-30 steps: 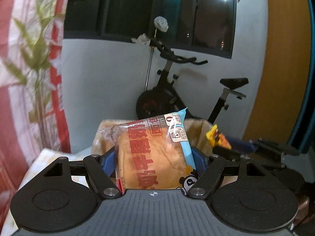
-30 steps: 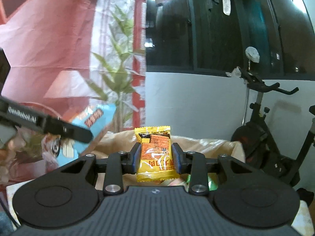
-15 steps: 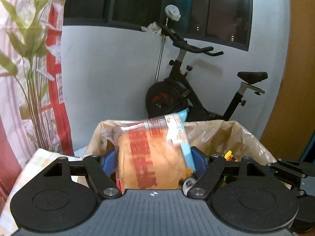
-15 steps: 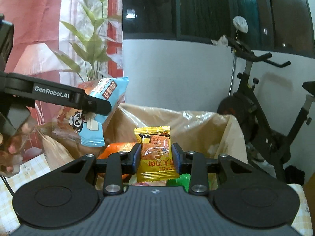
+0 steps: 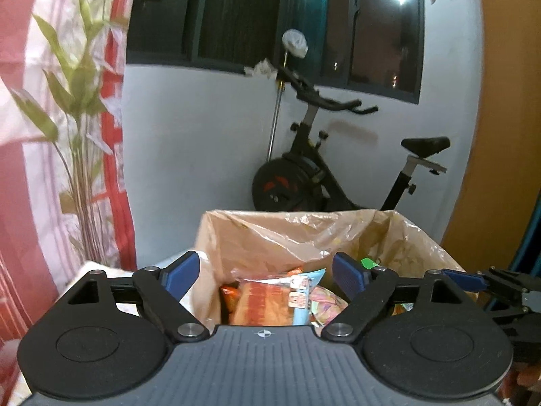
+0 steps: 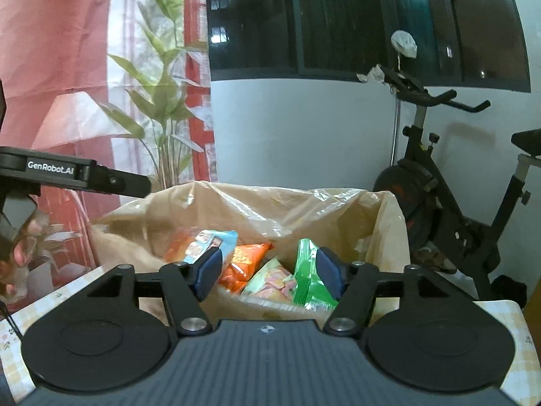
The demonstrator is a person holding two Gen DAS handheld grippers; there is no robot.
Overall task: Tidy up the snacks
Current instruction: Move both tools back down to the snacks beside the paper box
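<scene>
While the left gripper (image 5: 267, 272) stands released, jaws just opened with nothing between them, the bread packet (image 5: 270, 299) lies in the lined box (image 5: 257, 233) at 6 o'clock; its printing is blurred. Right wrist view: right gripper (image 6: 268, 272) likewise just opened, empty; the snacks (image 6: 243, 264) rest below. "GenRobot.AI" reads at 9 o'clock. Risk: descending jaws may snag the loose liner.
</scene>
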